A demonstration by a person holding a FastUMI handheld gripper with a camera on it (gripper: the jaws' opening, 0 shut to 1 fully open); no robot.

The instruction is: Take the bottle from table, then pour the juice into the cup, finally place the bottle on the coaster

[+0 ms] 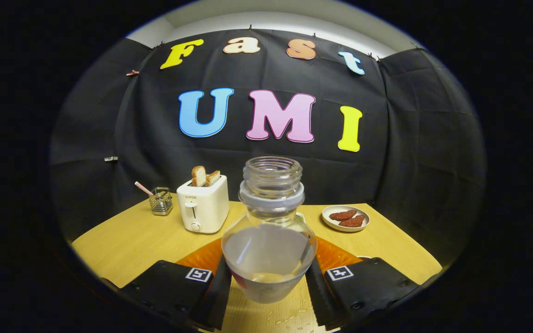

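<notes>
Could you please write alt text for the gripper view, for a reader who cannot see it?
The gripper has its fingers closed on an upright, uncapped clear bottle above a wooden table. Beyond stand a white toaster holding toast, a small wire basket and a plate of sausages.

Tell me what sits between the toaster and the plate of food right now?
In the gripper view, the bottle, uncapped and upright, stands between the toaster and plate, nearer the camera, held between the claw's fingers.
</notes>
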